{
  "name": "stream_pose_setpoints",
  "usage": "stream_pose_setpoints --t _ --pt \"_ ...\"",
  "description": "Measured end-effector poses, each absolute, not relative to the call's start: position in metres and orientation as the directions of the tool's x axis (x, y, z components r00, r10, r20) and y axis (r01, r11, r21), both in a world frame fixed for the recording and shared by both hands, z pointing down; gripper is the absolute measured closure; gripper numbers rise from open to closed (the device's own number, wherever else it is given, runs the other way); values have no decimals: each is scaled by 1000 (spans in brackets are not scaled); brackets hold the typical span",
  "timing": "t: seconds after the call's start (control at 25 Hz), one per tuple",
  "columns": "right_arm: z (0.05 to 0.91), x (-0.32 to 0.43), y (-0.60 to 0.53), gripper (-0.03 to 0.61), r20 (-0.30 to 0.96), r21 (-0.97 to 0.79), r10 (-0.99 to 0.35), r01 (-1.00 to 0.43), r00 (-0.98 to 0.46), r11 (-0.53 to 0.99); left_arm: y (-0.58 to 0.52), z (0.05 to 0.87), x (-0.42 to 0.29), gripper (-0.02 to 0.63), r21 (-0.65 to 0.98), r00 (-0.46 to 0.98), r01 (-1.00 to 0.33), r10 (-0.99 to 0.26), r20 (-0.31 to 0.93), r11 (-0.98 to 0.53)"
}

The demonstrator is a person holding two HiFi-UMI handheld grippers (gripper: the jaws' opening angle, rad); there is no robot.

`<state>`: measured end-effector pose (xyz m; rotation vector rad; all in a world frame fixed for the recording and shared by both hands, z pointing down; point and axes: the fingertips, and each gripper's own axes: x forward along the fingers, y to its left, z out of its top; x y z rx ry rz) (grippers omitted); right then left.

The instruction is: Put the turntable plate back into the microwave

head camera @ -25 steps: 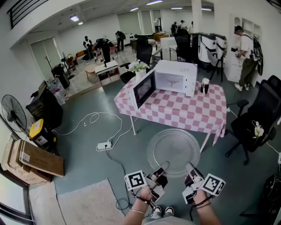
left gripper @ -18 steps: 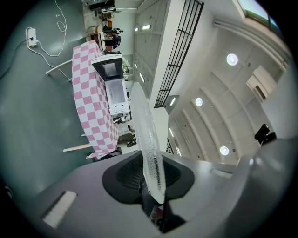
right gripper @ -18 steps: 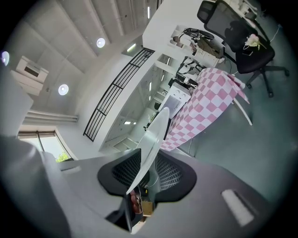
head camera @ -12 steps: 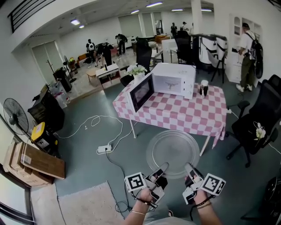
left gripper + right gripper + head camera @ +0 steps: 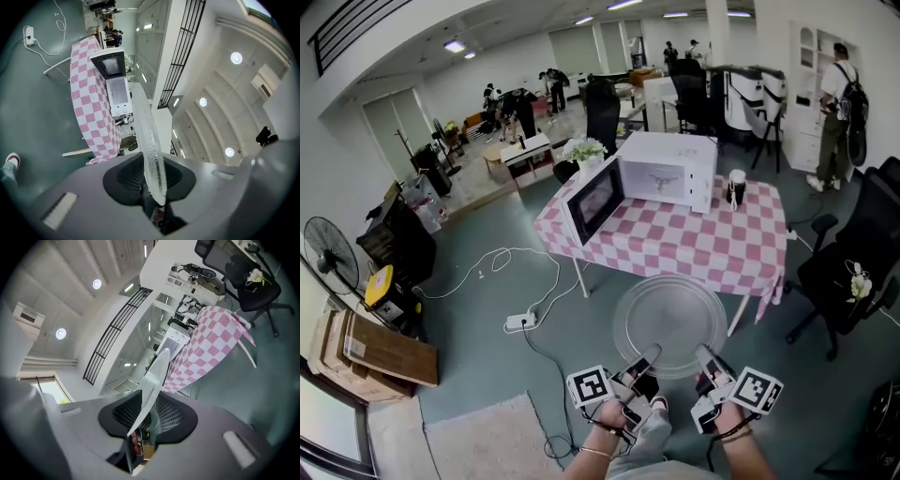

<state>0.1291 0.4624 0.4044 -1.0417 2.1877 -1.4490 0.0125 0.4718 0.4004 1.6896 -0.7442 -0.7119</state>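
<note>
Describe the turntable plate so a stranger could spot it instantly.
Find the pink-checked table bearing the white microwave. Before it, over the floor, the left tongs and right tongs grip the turntable plate: the only clear glass disc here.

We hold left gripper (image 5: 645,360) and right gripper (image 5: 706,360) level, side by side, each clamped on the near rim of the plate (image 5: 670,314).

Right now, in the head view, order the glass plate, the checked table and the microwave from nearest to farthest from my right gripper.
1. Nearest: glass plate, gripped in the right gripper itself, just ahead.
2. Next: checked table, beyond the plate.
3. Farthest: microwave, toward the table's far side, door open.
</note>
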Motion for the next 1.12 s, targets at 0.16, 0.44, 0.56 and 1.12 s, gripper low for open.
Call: stream_pose_setpoints --t 0.16,0.44,0.56,1.12 --pt "404 124 425 485 120 -887 -712 -396 -691 235 434 401 8 565 973 620 -113 -779 -88 -200" --pt "397 111 343 485 100 -878 -704 -395 -703 270 353 398 -3 563 970 636 -123 -767 -87 -212" --pt "395 104 307 485 104 -878 -704 -397 -703 267 316 397 -9 563 973 641 -117 -763 -78 -197" --pt "401 72 189 485 137 -885 -711 -408 -690 225 194 401 -42 561 974 659 -120 -749 -67 -194"
